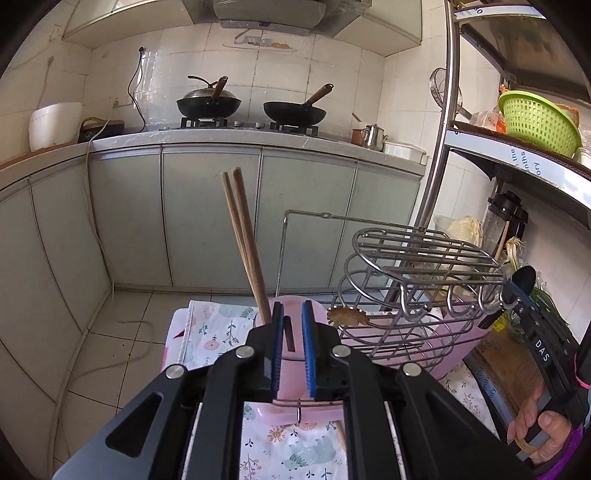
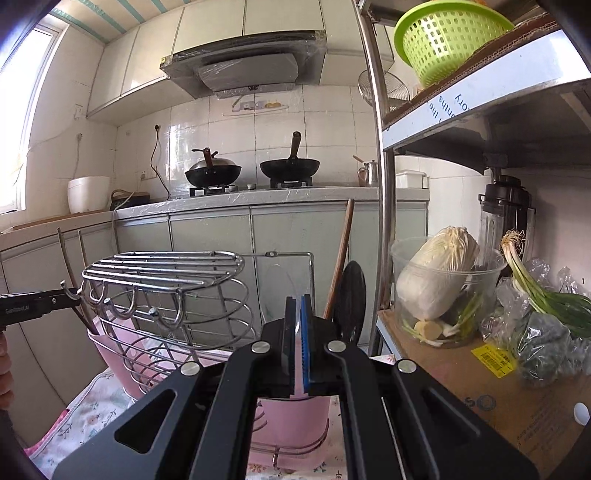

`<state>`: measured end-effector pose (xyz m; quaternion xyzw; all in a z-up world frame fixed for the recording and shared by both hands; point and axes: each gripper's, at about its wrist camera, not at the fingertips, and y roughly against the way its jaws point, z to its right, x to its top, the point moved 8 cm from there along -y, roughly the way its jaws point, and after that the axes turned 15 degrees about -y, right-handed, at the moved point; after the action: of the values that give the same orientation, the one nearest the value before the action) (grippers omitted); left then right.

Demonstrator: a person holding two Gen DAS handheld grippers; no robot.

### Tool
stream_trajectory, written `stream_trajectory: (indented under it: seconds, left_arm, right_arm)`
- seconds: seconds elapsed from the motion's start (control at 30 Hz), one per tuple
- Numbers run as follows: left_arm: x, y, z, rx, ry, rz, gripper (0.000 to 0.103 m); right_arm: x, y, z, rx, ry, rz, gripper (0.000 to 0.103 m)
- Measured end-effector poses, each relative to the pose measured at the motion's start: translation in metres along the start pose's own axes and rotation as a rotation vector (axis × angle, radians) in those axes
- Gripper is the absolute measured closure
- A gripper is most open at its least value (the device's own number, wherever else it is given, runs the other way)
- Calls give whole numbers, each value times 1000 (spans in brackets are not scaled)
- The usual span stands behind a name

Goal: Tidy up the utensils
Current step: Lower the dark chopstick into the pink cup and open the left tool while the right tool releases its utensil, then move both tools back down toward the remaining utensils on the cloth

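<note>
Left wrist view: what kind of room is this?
A home kitchen: two woks on a gas stove, a range hood above, and a wire utensil rack on a floral cloth.

Two brown wooden chopsticks (image 1: 242,243) stand nearly upright, leaning slightly left, tips down in a pink cup (image 1: 295,354) in the wire rack (image 1: 417,280). A black spoon (image 2: 349,301) stands in the neighbouring pink cup (image 2: 295,421).

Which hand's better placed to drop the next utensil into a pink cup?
Right, likely. The right gripper is shut on a clear utensil directly above a pink cup. The left gripper is open, gripping nothing; its chopsticks already stand in the other cup.
</note>
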<state>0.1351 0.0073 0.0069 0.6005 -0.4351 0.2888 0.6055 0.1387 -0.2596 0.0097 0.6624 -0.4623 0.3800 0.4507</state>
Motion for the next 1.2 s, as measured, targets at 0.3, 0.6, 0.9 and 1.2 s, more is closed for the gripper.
stream_trajectory:
  seconds: [0.3,0.6,0.9,1.2]
  left_arm:
    - [-5,34,8,-16,-2,22,85]
    - [-30,54,25,-95,33,-11,85]
    - [-79,39,51,-141,36,-127,85]
    - [-115,29,60,-168,50,-207,85]
  right_arm:
    - [-7,21,0,13,-19,-49,68]
    - [-17,57,6,4,-66,-68,67]
    - [-64,80,18,6,-167,-194,67]
    - [-99,84,24,-33,-145,-263,67]
